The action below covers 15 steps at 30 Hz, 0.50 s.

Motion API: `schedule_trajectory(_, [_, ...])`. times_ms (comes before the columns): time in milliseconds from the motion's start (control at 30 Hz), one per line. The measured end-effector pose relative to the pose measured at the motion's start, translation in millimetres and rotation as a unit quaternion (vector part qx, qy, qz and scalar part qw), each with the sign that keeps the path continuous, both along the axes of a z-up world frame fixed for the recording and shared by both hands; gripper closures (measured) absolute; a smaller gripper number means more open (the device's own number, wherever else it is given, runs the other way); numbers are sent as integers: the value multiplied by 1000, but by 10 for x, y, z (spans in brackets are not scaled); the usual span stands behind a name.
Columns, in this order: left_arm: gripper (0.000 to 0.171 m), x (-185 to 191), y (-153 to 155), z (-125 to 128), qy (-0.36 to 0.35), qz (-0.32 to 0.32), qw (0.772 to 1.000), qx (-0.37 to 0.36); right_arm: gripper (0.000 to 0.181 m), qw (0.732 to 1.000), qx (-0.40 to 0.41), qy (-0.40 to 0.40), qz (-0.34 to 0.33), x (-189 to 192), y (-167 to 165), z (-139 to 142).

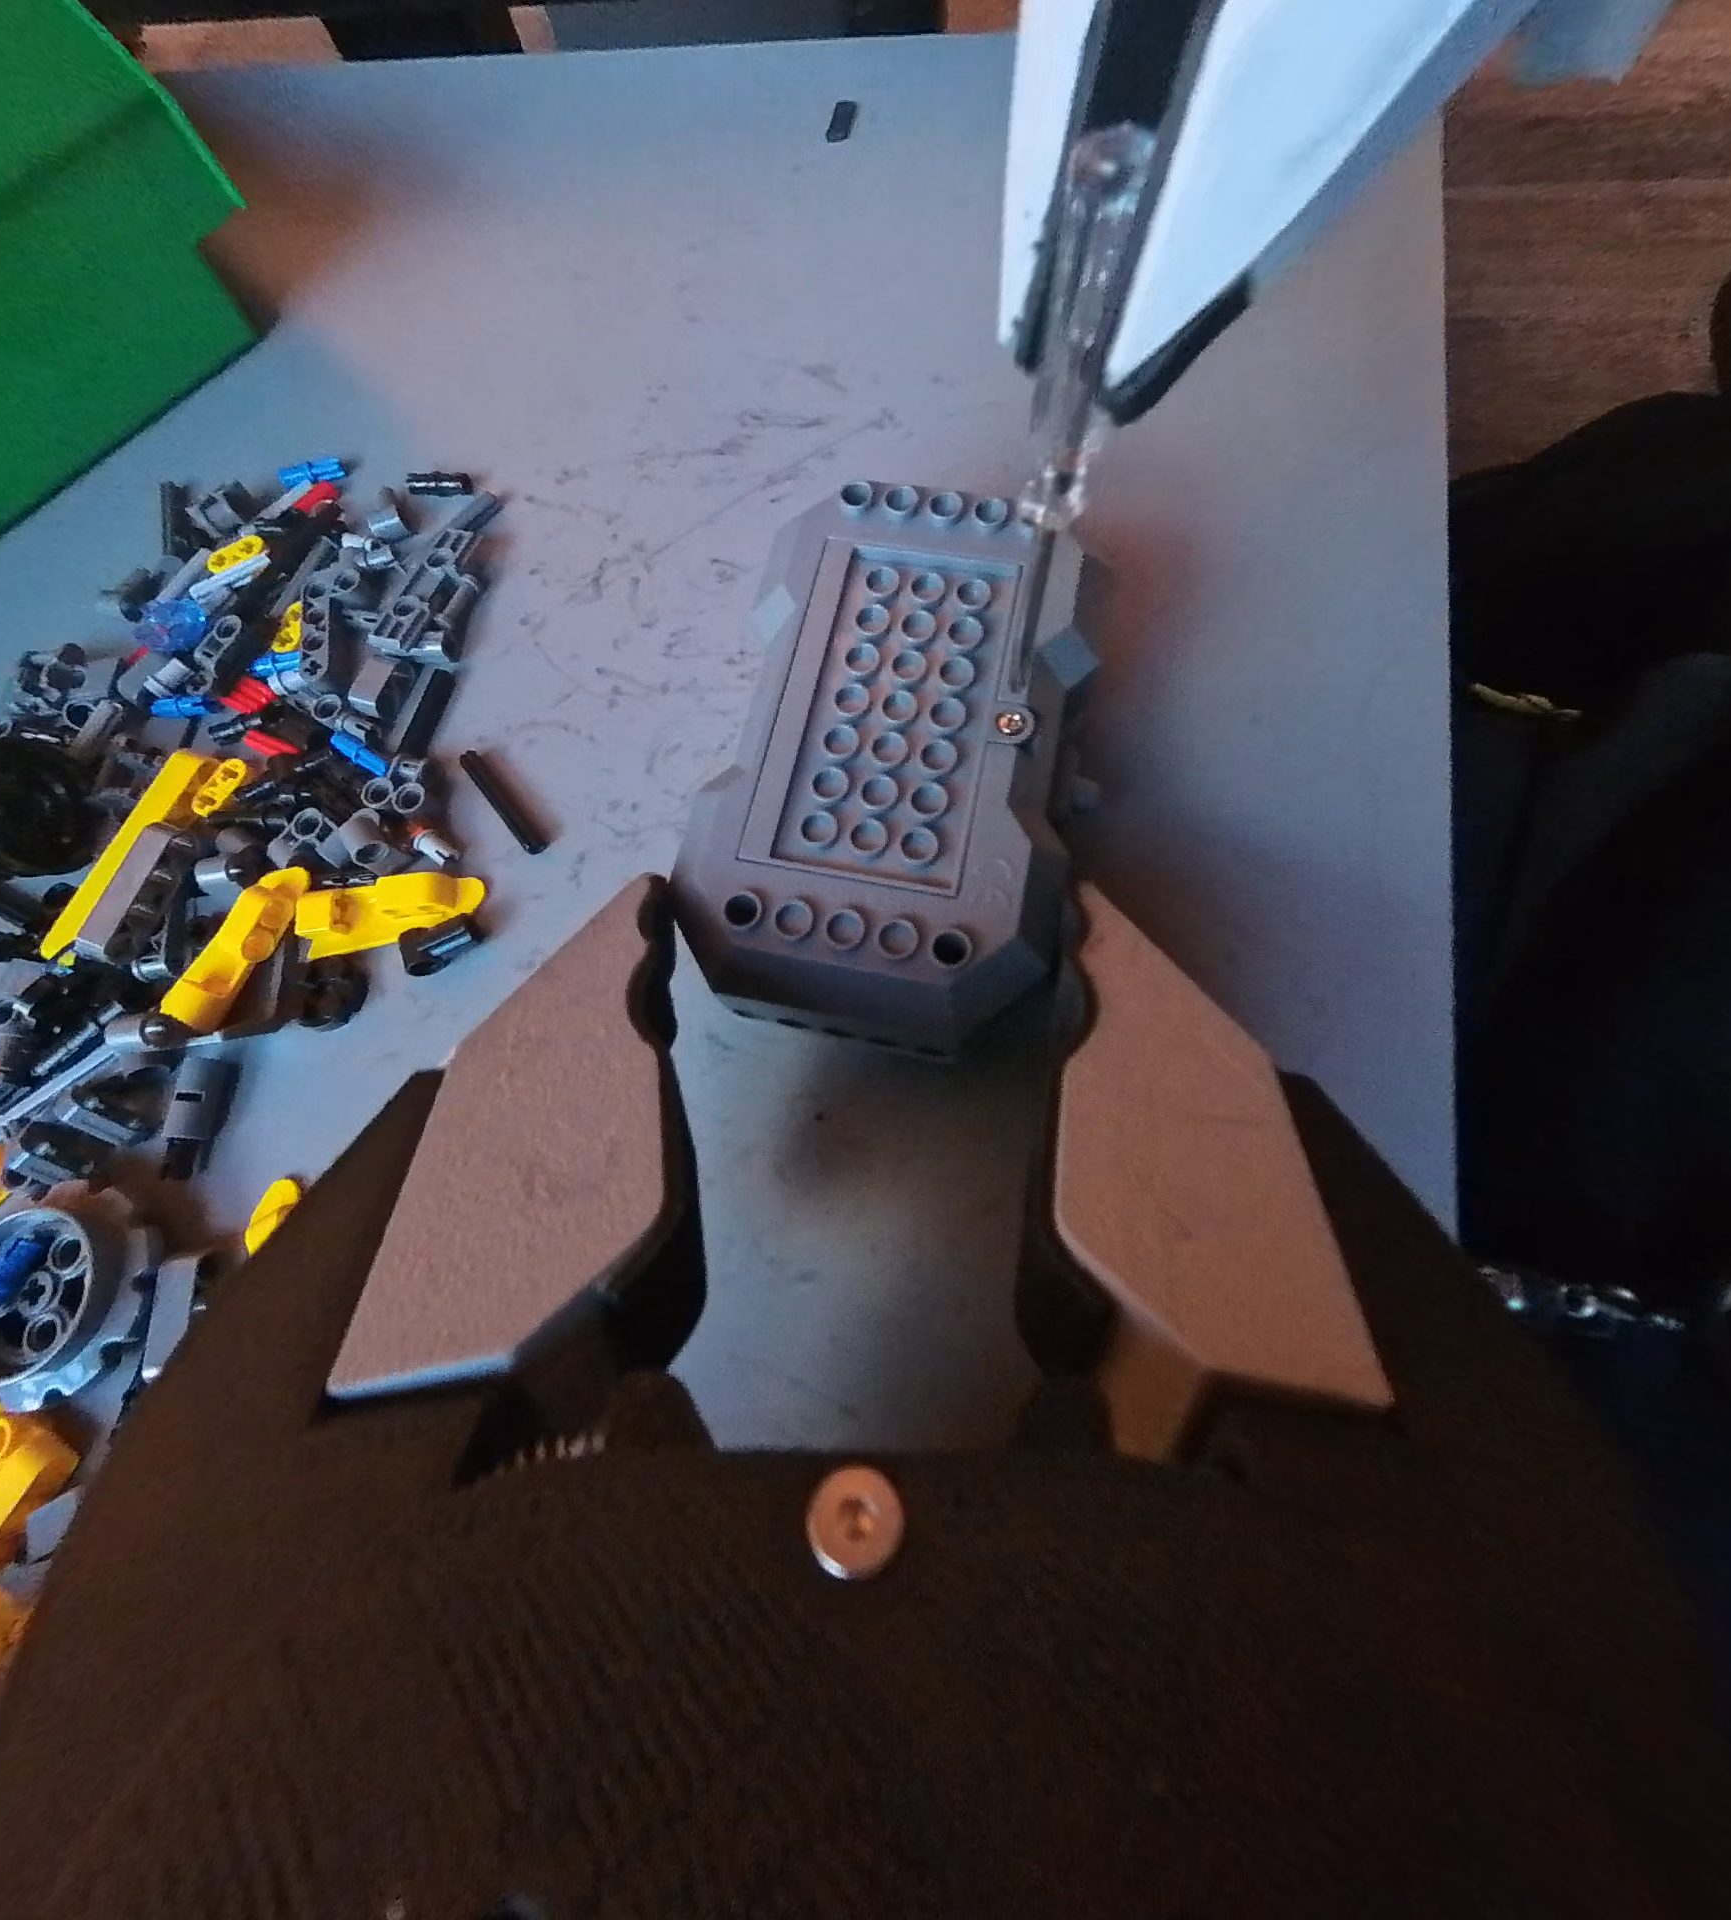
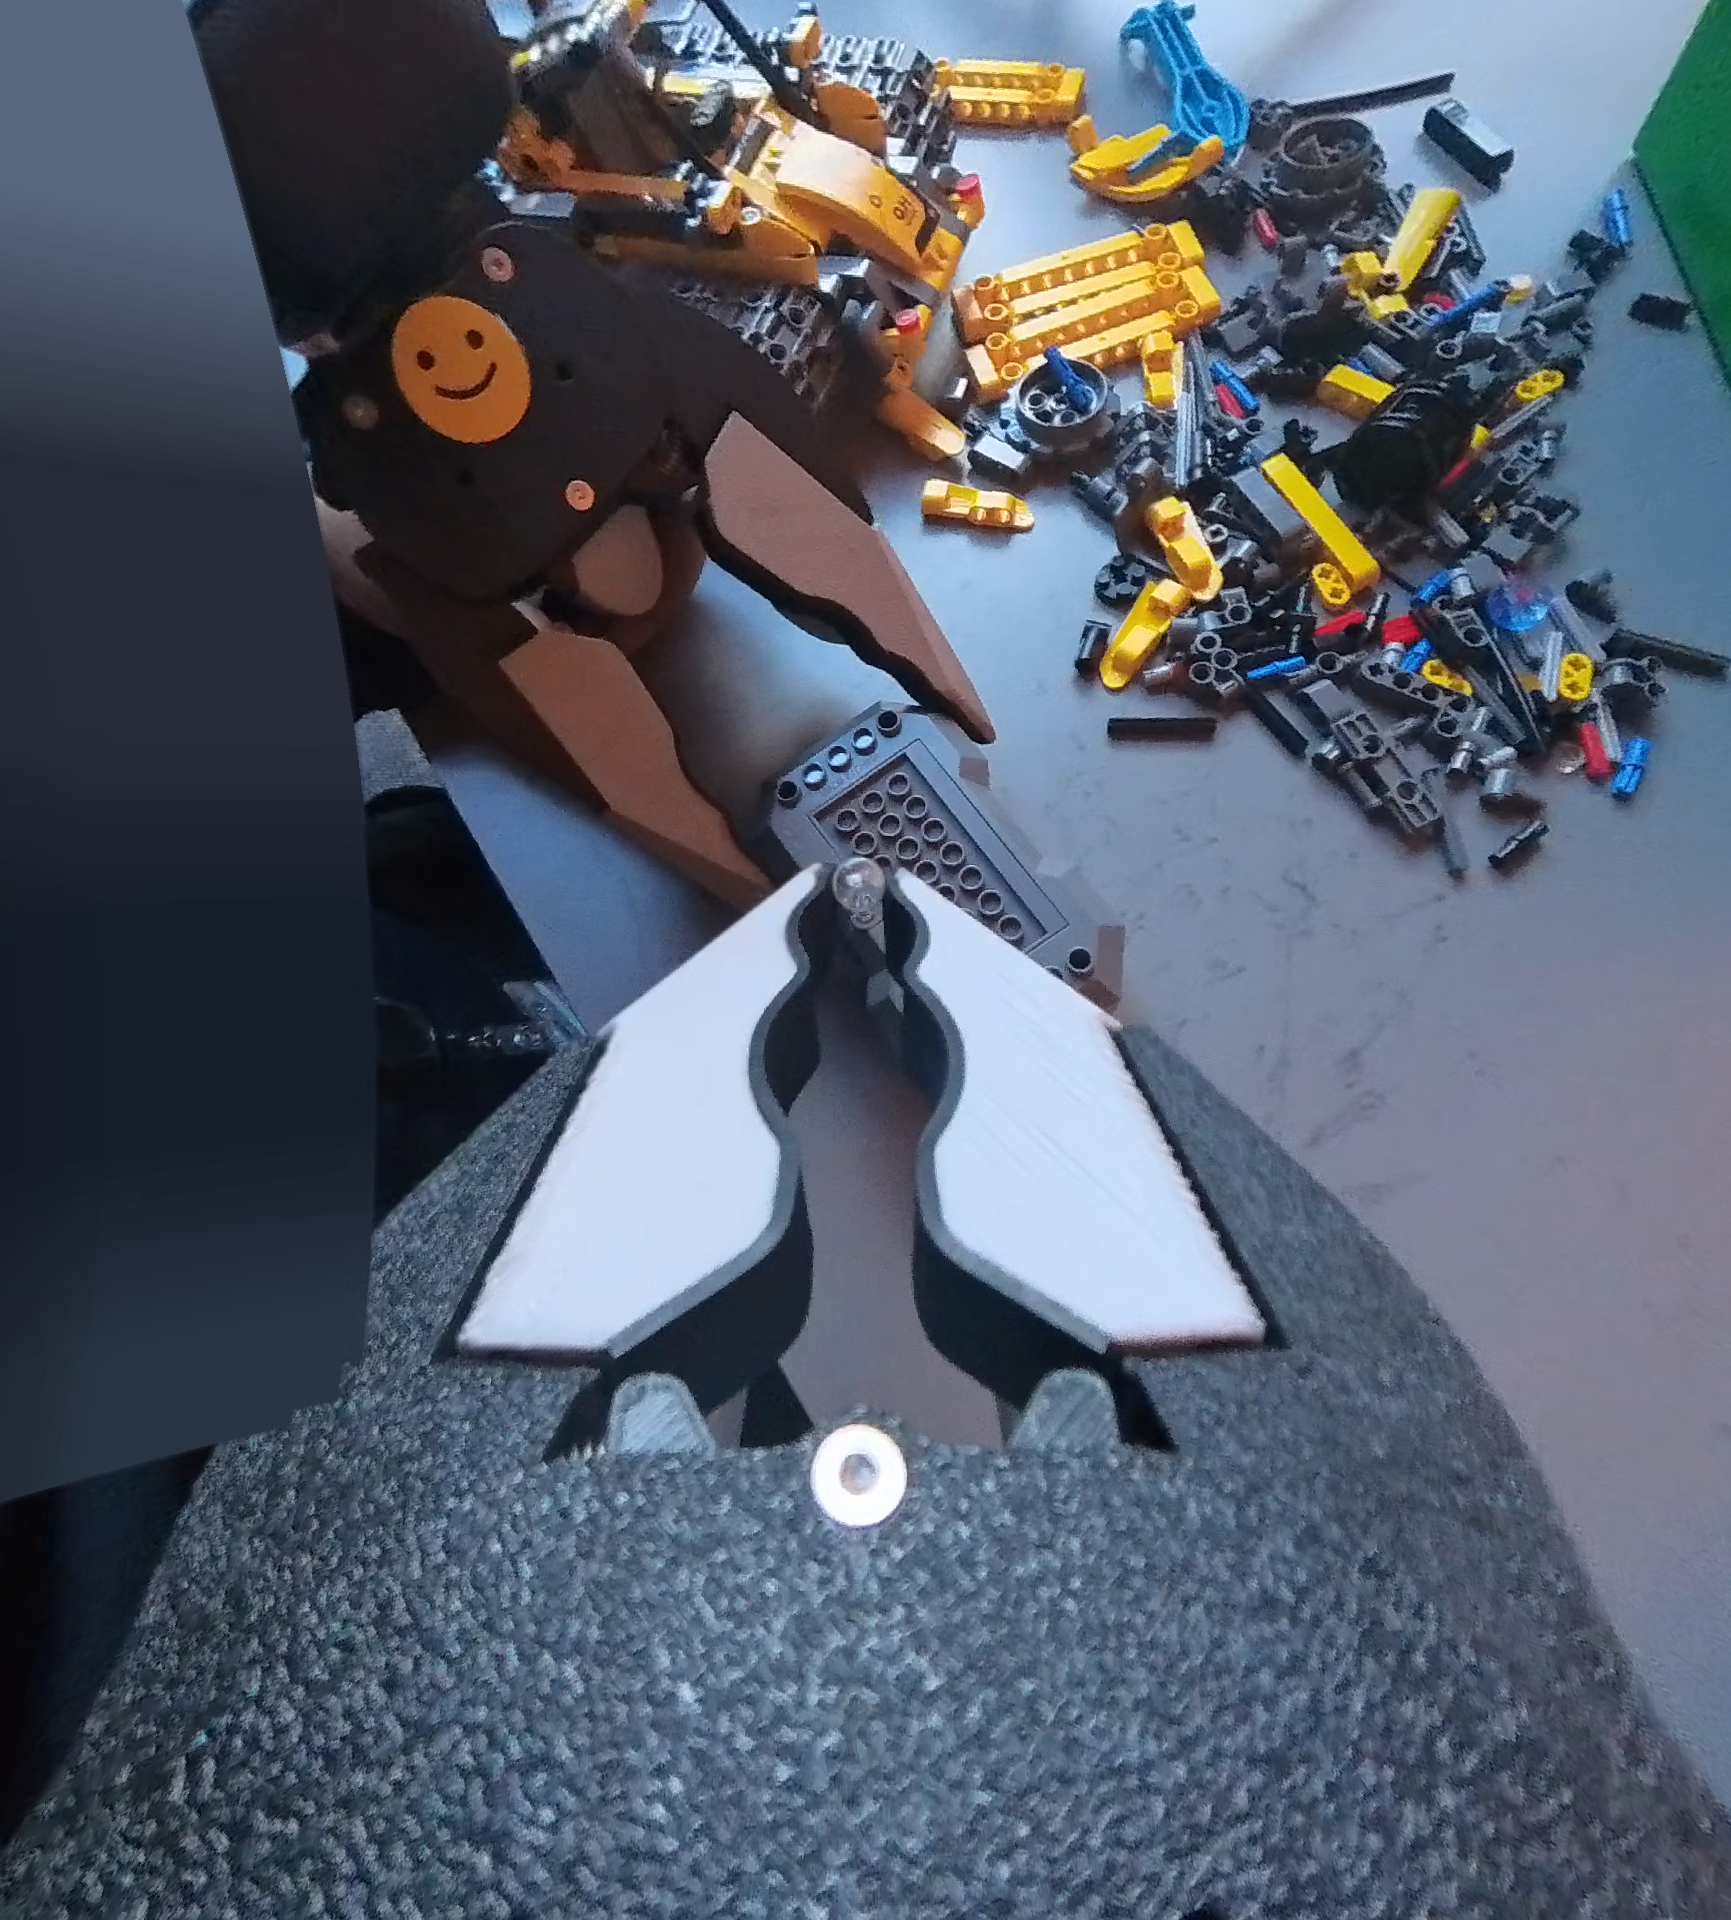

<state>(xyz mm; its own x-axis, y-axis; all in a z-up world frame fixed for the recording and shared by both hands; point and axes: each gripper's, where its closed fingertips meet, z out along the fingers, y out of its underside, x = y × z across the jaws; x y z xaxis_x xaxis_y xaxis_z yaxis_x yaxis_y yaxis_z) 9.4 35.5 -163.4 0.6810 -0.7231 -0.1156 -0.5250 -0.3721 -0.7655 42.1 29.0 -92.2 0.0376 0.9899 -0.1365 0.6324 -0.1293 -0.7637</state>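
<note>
The left gripper [image 1: 866, 925] clamps the near end of the grey studded box [image 1: 882, 748]; the right gripper [image 2: 856, 894] pinches a clear-handled screwdriver [image 1: 1079, 343], tip just beside the box's screw [image 1: 1015, 722]. A tilted blade could slip, skidding the box toward the brick pile [image 1: 217, 779].

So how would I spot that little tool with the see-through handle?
Start at the grey table, right of the loose brick pile. Find the dark grey studded box between the brown fingers of the left gripper. The clear-handled screwdriver stands over it, pinched by the white right gripper, the only transparent thing there.
</note>
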Motion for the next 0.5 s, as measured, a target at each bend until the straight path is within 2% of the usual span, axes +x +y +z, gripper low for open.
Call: schedule_trajectory(500, [101, -24, -17, 1, 0, 17, 1000, 0, 173, 999, 12, -20, -37, -23, -31, -34])
